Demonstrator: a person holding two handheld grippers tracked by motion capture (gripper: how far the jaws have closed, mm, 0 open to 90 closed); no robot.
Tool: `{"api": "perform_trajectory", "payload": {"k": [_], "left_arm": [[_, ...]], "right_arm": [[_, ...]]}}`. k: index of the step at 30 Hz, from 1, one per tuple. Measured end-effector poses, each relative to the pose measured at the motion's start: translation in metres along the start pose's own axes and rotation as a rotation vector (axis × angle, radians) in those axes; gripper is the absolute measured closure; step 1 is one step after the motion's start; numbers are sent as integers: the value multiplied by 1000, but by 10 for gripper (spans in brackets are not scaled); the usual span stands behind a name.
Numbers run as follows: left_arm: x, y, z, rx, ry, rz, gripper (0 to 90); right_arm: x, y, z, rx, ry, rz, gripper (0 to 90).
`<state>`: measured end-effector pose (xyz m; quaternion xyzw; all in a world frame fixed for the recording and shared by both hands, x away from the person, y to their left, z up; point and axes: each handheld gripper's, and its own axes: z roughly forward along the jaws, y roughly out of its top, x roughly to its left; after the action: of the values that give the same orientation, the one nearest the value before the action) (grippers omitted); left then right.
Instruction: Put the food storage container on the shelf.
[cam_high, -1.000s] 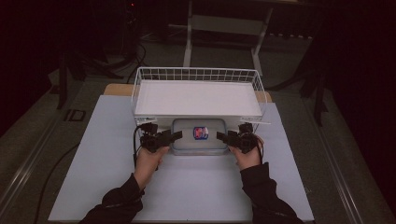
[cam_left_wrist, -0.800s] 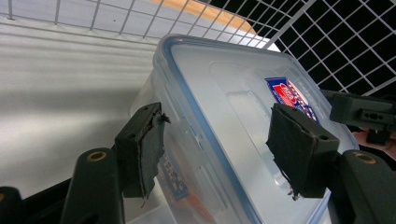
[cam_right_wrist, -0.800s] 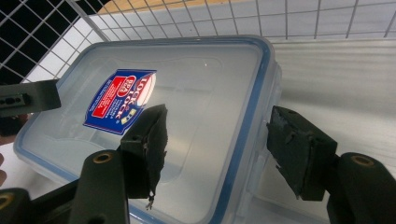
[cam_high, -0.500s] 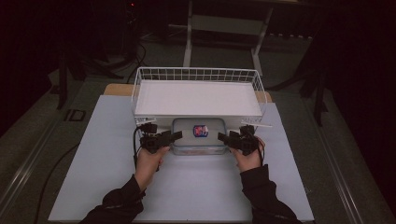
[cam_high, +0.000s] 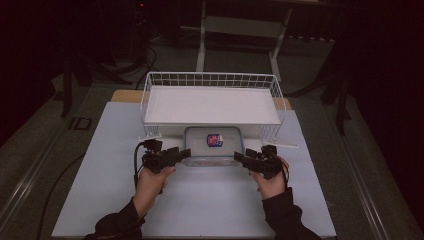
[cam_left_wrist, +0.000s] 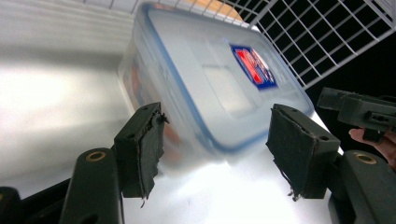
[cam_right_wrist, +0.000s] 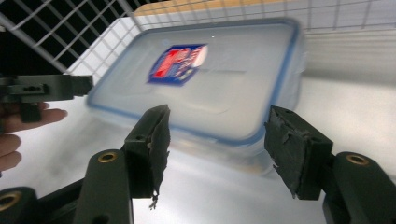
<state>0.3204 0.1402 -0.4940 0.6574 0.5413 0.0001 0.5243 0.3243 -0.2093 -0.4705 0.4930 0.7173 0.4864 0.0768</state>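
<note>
A clear plastic box (cam_high: 214, 144) with a blue-rimmed lid and a red and blue sticker lies on the white table, its far end tucked under the front edge of a white wire basket (cam_high: 210, 80). My left gripper (cam_high: 185, 153) is open just off the box's near left corner, touching nothing. My right gripper (cam_high: 239, 157) is open off the near right corner; its jaws have just closed a little with nothing between them. In the left gripper view the box (cam_left_wrist: 210, 79) lies beyond the open pads (cam_left_wrist: 140, 149). The right gripper view shows the box (cam_right_wrist: 219, 79) ahead of its pads (cam_right_wrist: 294, 144).
The wire basket's mesh (cam_left_wrist: 327, 37) rises right behind the box. The white table sheet (cam_high: 200, 205) spreads between the person's forearms. Each gripper view catches the other gripper: the right gripper (cam_left_wrist: 364, 112) and the left gripper (cam_right_wrist: 42, 88). A metal frame (cam_high: 240, 25) stands beyond the table.
Both grippers have drawn back a little toward the person, away from the box's sides. The box lies where it was.
</note>
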Motion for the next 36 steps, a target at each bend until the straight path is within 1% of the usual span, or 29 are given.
{"api": "perform_trajectory", "payload": {"k": [2, 3, 5, 6, 7, 8, 9, 10, 11, 12, 13, 14, 16, 18, 19, 20, 22, 23, 24, 25, 27, 28, 29, 31, 32, 33, 34, 35, 36], "left_arm": [[-2, -5, -5, 9, 2, 5, 352], [-3, -7, -8, 11, -1, 17, 352], [-6, -11, -13, 26, 6, 48, 352], [-8, -13, -16, 35, 18, 70, 351], [-9, -15, -19, 41, 4, 82, 351], [-9, -17, -22, 44, -25, 85, 333], [-10, -19, -26, 44, -33, 97, 311], [-11, -21, -28, 42, -28, 108, 311], [-12, -23, -31, 44, -38, 118, 306], [-12, -25, -34, 44, -56, 125, 280], [-12, -27, -37, 37, -61, 128, 266], [-13, -29, -39, 32, -56, 138, 264], [-13, -34, -44, 20, -55, 161, 229], [-12, -39, -49, 29, -53, 171, 205], [-12, -41, -50, 32, -53, 181, 182], [-13, -44, -50, 46, -47, 199, 149], [-13, -49, -52, 58, -28, 230, 114], [-13, -49, -52, 58, -28, 230, 91], [-13, -52, -52, 63, -11, 244, 51], [-12, -53, -53, 61, -1, 248, 2], [-12, -53, -53, 61, -1, 248, 0], [-9, -55, -55, 29, 2, 253, 0], [-9, -56, -55, 23, 4, 253, 0], [-7, -57, -54, 23, -20, 238, 0], [-7, -57, -53, 27, -27, 242, 0], [-7, -58, -52, 33, -21, 254, 0], [-7, -58, -52, 33, -21, 254, 0], [-8, -60, -52, 23, -18, 270, 0], [-8, -60, -51, 25, -18, 273, 0]], "right_arm": [[5, -3, -2, 0, 16, -4, 418], [7, -4, -3, 1, 25, -7, 428], [12, -7, -3, -1, 53, -23, 481], [14, -7, -4, -2, 52, -30, 517], [17, -8, -3, -6, 56, -36, 551], [19, -9, -3, 2, 66, -36, 582], [21, -9, -1, 9, 73, -39, 606], [23, -10, 0, 16, 78, -45, 642], [25, -11, 2, 24, 79, -52, 681], [27, -13, 5, 32, 79, -58, 707], [29, -13, 7, 41, 78, -65, 739], [31, -14, 10, 52, 78, -74, 769], [34, -15, 15, 71, 79, -90, 817], [37, -17, 20, 96, 83, -103, 859], [39, -18, 24, 107, 81, -114, 879], [40, -18, 26, 116, 82, -117, 896], [42, -19, 32, 133, 83, -123, 899], [43, -20, 36, 141, 80, -128, 900], [43, -20, 38, 148, 78, -130, 900], [44, -21, 41, 151, 73, -130, 900], [44, -21, 43, 158, 70, -130, 900], [44, -21, 43, 158, 70, -130, 900], [45, -21, 49, 165, 60, -133, 900], [45, -21, 53, 169, 44, -145, 900], [44, -20, 55, 167, 40, -143, 900], [43, -20, 57, 171, 41, -134, 900], [43, -20, 57, 171, 41, -134, 900], [39, -20, 63, 172, 28, -125, 900], [38, -20, 65, 168, 27, -113, 900]]}}
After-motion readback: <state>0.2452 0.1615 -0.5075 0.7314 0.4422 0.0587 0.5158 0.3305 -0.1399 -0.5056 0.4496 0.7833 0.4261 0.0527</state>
